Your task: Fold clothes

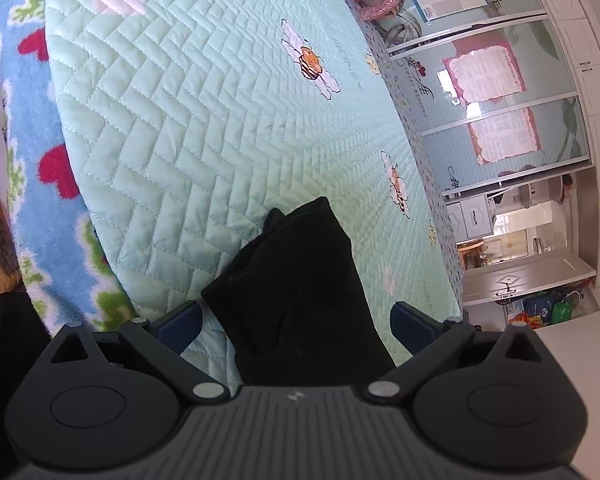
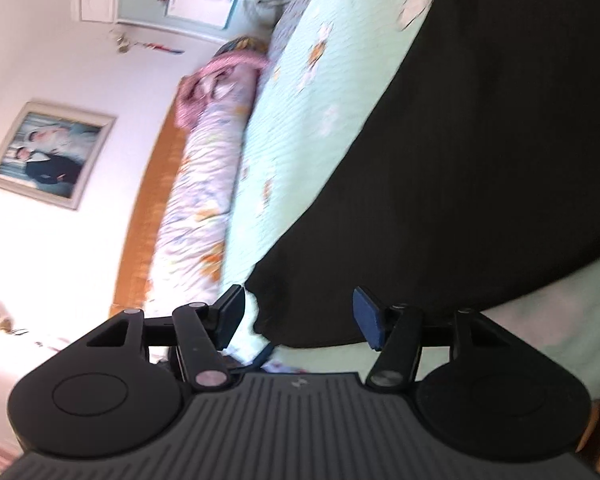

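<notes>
I am seeing the black fabric garment lying on the bed's mint-green quilted cover. My left tongs are standing wide, a folded end of the cloth between the pads but untouched. My right tongs are gaping too, with the garment's edge between their blue pads, not pinched.
</notes>
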`<state>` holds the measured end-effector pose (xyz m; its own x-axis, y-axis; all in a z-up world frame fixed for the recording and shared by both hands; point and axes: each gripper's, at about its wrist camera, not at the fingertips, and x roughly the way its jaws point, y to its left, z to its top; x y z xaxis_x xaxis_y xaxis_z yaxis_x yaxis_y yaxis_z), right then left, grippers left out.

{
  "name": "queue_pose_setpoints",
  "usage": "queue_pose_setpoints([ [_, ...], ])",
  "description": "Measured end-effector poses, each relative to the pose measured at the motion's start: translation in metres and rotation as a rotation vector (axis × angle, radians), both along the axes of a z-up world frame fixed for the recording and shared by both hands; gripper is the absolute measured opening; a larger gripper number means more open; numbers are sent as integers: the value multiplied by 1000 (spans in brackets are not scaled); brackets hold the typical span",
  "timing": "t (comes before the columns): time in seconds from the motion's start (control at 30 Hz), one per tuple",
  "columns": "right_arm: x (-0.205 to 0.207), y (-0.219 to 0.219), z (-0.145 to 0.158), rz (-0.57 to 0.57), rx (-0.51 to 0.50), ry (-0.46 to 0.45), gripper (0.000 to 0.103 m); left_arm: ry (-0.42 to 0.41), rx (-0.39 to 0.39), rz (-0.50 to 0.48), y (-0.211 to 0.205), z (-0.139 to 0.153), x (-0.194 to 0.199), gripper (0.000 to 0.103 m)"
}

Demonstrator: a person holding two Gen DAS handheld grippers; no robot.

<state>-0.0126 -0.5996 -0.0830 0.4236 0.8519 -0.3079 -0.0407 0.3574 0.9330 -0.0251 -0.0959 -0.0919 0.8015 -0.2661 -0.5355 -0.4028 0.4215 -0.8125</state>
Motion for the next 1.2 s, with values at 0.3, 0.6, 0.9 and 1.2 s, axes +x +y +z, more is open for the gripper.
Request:
queue_pose_setpoints([
  [0.3,-7,-10,-36,-37,-37,101,61,-56,-6,-2,1,-7,9,103],
  [0.6,-4,-9,-41,-38,-36,105,61,-80,50,10,-7,-10,2,94],
  [0.9,3,-3,-39,-27,-40,86,61,7,148,20,-13,-7,0,27],
  [1.2,-5,-22,-19,-58,-53,51,68,43,306,-18,-28,16,10,12],
])
